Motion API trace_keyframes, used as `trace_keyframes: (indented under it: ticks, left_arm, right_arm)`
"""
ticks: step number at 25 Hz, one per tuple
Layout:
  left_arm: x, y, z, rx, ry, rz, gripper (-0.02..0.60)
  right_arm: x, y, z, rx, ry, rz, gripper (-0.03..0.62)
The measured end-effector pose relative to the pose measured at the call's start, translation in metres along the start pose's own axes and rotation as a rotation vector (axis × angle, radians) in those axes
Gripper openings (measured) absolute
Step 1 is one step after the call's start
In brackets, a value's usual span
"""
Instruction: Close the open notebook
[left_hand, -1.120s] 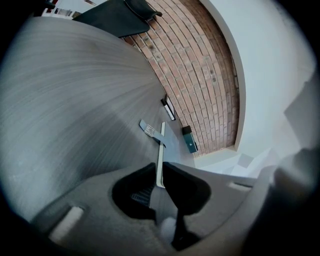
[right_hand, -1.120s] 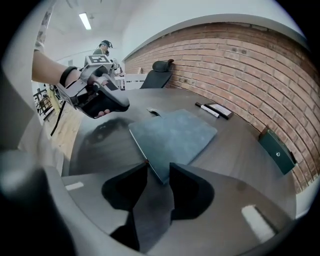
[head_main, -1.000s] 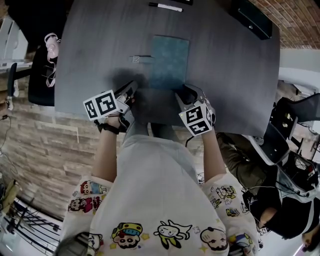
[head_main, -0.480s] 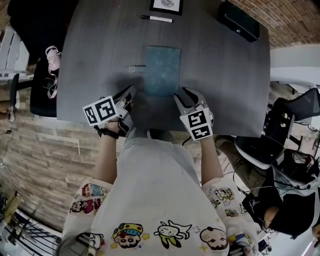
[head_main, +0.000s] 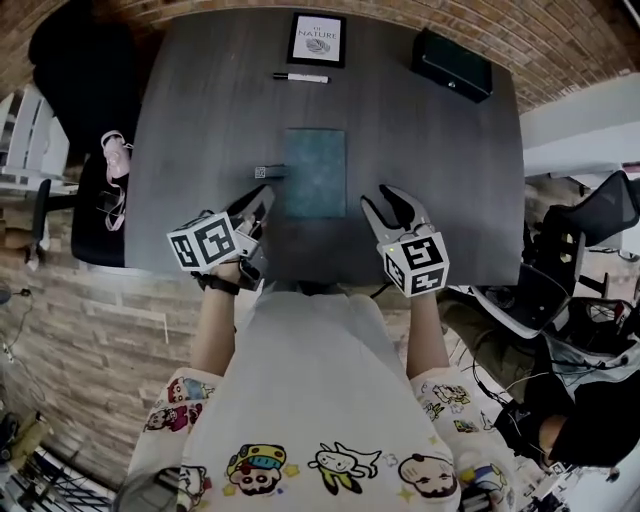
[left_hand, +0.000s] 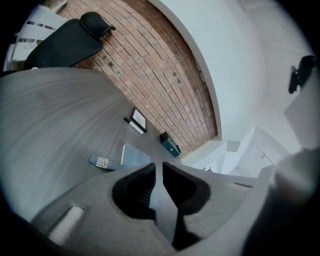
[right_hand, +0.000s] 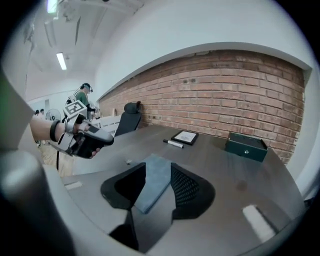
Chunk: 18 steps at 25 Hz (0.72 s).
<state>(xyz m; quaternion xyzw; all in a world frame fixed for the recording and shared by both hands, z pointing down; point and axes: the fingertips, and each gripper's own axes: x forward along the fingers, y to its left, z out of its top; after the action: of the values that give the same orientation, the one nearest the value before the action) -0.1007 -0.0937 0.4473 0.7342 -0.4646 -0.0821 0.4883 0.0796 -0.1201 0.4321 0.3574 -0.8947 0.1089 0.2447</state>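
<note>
Notebook, teal cover, lying shut and flat mid-worktop, small tagged object just beside its left edge. Left gripper: jaws a narrow slit apart, empty. Right gripper: jaws released wider, empty. Only the right gripper view shows a distant standing person
</note>
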Motion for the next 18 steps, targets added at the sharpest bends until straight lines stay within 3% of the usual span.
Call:
trace_keyframes:
  ticks: [11, 18]
  left_arm:
    - [-0.016, -0.080, 0.041, 0.258, -0.095, -0.155, 0.043]
    - [-0.016, -0.113, 0.040, 0.463, -0.101, -0.124, 0.014]
  right_arm:
    - [-0.056, -0.022, 0.092, 0.157, -0.343, -0.063, 0.106]
    - [-0.081, -0.033, 0.116, 0.203, -0.473, -0.062, 0.022]
